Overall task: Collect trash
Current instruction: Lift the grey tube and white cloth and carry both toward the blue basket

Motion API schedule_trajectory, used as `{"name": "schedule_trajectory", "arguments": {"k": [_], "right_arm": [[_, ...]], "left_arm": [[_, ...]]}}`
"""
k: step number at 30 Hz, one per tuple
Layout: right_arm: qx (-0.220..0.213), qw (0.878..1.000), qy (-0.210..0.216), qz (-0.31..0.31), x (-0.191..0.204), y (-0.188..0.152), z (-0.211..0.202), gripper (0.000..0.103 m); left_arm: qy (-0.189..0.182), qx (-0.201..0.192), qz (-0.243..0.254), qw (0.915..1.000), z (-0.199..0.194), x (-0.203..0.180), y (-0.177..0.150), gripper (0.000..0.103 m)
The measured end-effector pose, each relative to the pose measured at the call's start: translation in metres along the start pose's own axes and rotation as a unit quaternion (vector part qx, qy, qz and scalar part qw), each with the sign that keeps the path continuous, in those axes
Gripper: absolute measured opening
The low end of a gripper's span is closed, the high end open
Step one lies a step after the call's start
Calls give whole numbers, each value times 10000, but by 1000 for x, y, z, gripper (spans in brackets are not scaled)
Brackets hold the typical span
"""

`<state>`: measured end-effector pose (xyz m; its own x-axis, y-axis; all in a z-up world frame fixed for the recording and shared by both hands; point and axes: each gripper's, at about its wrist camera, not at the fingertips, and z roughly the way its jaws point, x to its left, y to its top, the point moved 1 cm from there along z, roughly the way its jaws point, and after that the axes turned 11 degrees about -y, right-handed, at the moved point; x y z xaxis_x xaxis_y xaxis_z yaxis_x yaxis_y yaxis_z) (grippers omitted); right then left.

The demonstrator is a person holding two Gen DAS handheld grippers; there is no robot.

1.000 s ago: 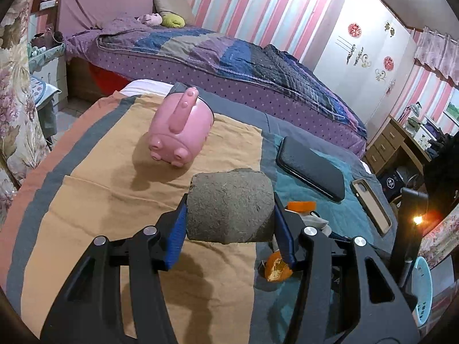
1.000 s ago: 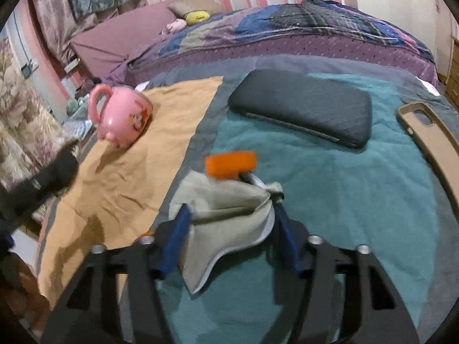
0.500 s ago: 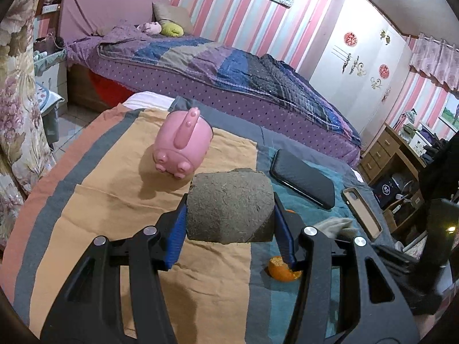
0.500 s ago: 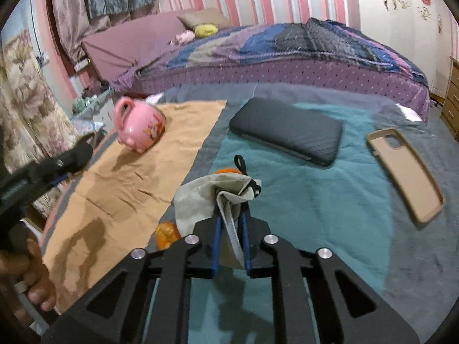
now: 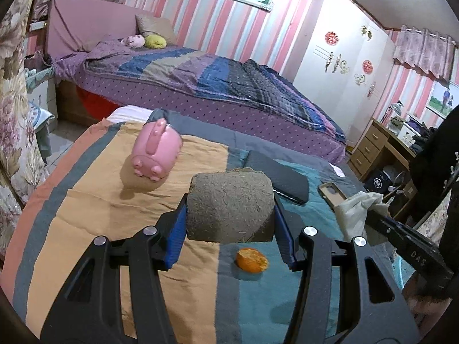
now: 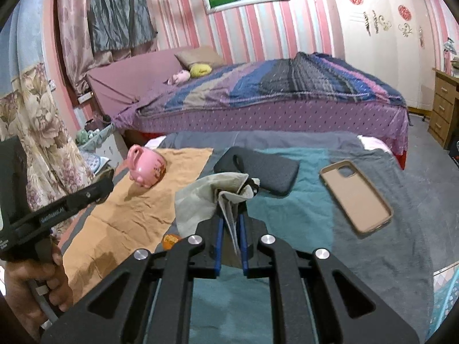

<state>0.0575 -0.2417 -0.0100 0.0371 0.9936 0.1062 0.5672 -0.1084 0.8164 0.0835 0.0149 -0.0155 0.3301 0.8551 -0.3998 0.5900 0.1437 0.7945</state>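
Left gripper: blue pads pinch a grey-brown fibrous block from both sides, holding it clear of the blanket. Right gripper: jaws have just closed and now press nearly together on a crumpled pale rag, which hangs lifted above the blanket; in the left view the same rag shows at far right, gripped at the tip of the other tool. An orange peel lies on the blanket just below the block, near the boundary of orange and teal stripes. Farther off, a pink mug lies on its side at left; a dark pouch and a phone case lie at right. A hand holds the left tool's handle.
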Motion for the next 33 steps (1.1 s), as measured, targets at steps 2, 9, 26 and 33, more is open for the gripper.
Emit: {"name": "schedule_trajectory", "arguments": {"k": [2,9,26,33], "right_arm": [[-74,10000,-13,19,-3,1,-8,10],[-312,9994,-102,76,-17,4,-31,9],[-700,9965,-311,334,-52,3,-77,7],[-853,9950,-344,383,-59,0,-91,7]], "left_arm": [[-28,-34,60,10000,-5,-5,0,53],[-46,-33,124,9999,-8,-12,-3,53],[-206,-247,563,9979,-25,-58,-7,53],[-207,-189,713,9971,-18,-80,-14,53]]}}
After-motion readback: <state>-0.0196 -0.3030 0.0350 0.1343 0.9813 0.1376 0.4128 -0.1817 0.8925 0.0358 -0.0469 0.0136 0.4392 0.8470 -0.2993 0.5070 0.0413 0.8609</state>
